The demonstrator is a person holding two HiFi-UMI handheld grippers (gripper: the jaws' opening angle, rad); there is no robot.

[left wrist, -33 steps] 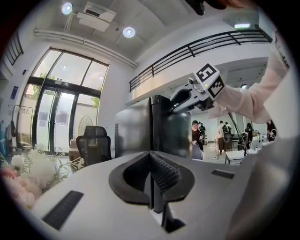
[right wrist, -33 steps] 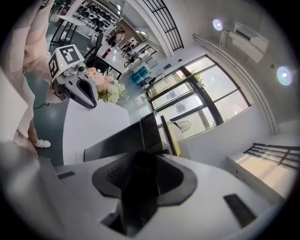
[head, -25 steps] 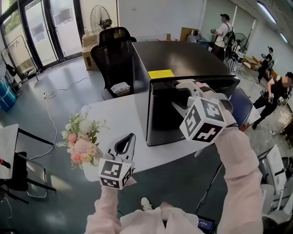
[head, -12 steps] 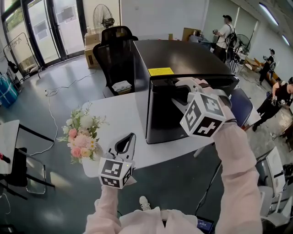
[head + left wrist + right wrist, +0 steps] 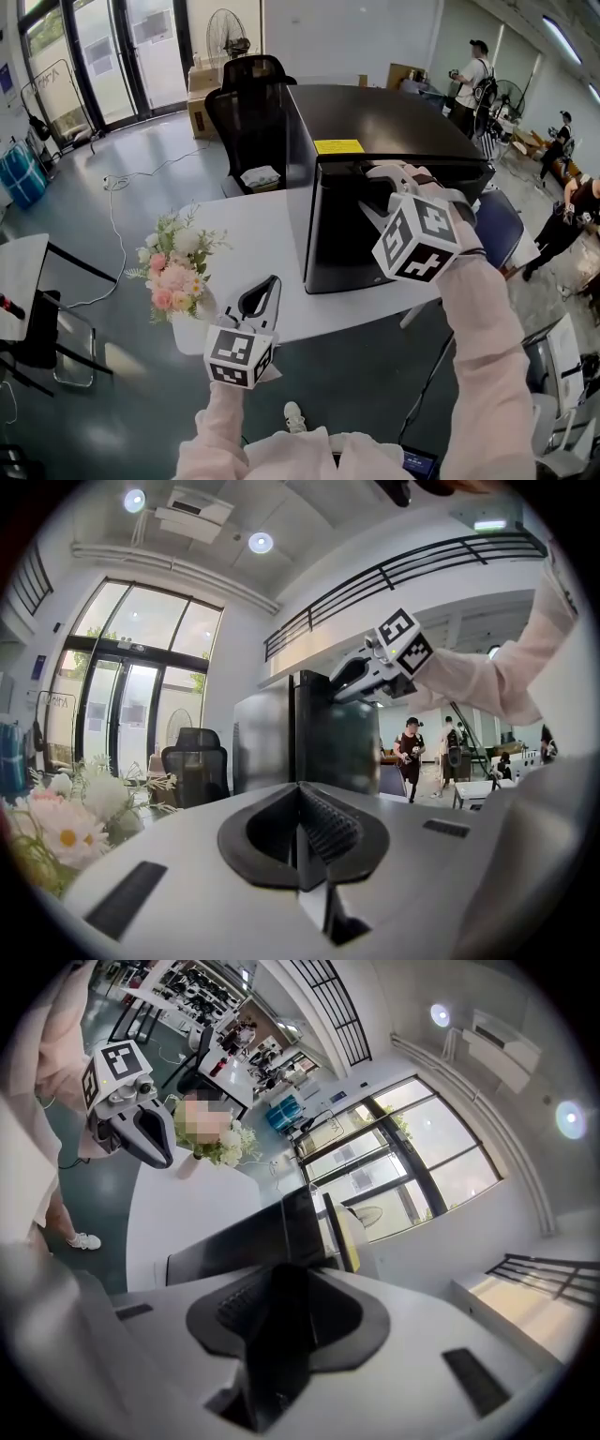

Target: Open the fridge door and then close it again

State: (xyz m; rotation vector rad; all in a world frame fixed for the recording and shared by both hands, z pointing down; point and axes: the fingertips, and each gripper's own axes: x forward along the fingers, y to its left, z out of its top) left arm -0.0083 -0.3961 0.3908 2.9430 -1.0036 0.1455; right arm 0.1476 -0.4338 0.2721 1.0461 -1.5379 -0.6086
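The right arm stretches forward, nearly straight, with the right gripper [image 5: 377,176] tilted down at the top front edge of the black fridge [image 5: 384,117], which stands at the right end of the white desk [image 5: 253,234]. Its jaws have just been closing and clamp the top edge of the door [image 5: 342,234] (a dark slab fills the gap between them). The left gripper [image 5: 269,284] hovers about level over the desk's front edge, near the flowers [image 5: 178,267], forearm tucked close to the body, its pads pressed together on nothing.

Bright daylight pours through tall windows [image 5: 103,56], and round ceiling lights [image 5: 261,543] glow overhead. Both gripper views curve strongly towards dark, rounded edges, and their near foreground is softly blurred.
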